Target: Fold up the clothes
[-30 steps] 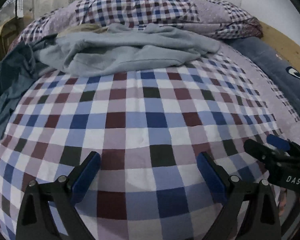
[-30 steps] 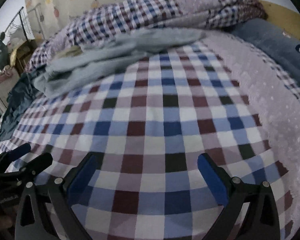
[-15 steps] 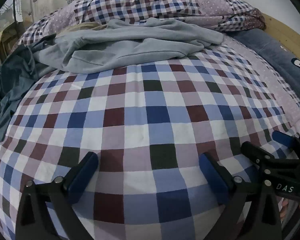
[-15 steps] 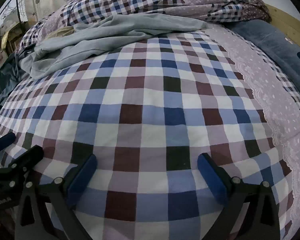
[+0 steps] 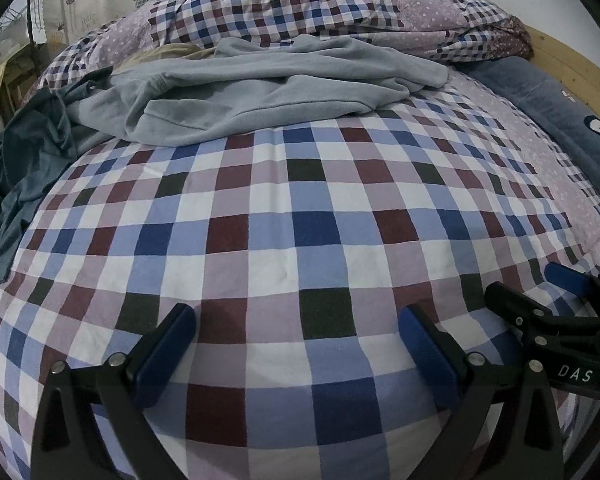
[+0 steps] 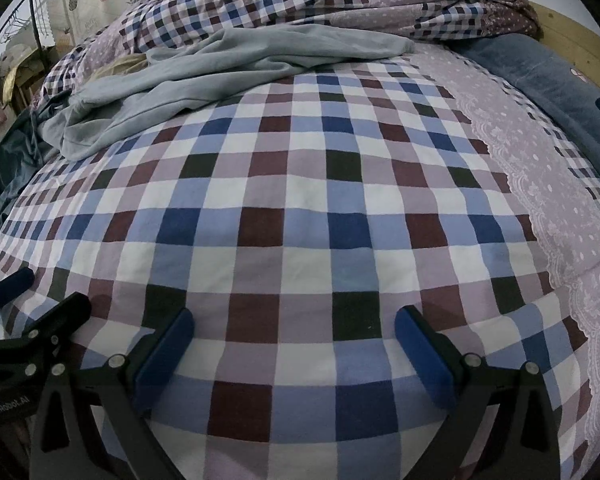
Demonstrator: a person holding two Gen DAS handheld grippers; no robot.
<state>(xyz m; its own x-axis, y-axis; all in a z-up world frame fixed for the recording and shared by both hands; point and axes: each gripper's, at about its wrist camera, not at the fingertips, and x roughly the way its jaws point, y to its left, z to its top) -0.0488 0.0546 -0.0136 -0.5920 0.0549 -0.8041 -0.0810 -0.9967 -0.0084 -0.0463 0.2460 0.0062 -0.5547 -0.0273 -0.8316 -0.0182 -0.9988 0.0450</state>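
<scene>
A crumpled light grey garment (image 5: pixel 260 88) (image 6: pixel 204 68) lies in a heap at the far side of the checked bed sheet (image 5: pixel 300 220) (image 6: pixel 300 220). A dark teal garment (image 5: pixel 24 168) (image 6: pixel 12 160) hangs over the bed's left edge. My left gripper (image 5: pixel 298 344) hovers open over the near part of the sheet, far from both garments, with nothing between its blue pads. My right gripper (image 6: pixel 294 344) is open and empty too, just to the right of the left one. The right gripper also shows at the left wrist view's right edge (image 5: pixel 556 300).
A rolled checked duvet (image 5: pixel 320 12) (image 6: pixel 320 4) lies along the back behind the grey garment. A dark blue cushion (image 5: pixel 548 108) (image 6: pixel 552 76) and a wooden bed frame (image 5: pixel 572 64) run along the right. Curtain and a rack stand at the far left.
Both cameras have tilted and moved a little forward, so the grey garment and duvet sit lower in view. Both grippers stay open and empty.
</scene>
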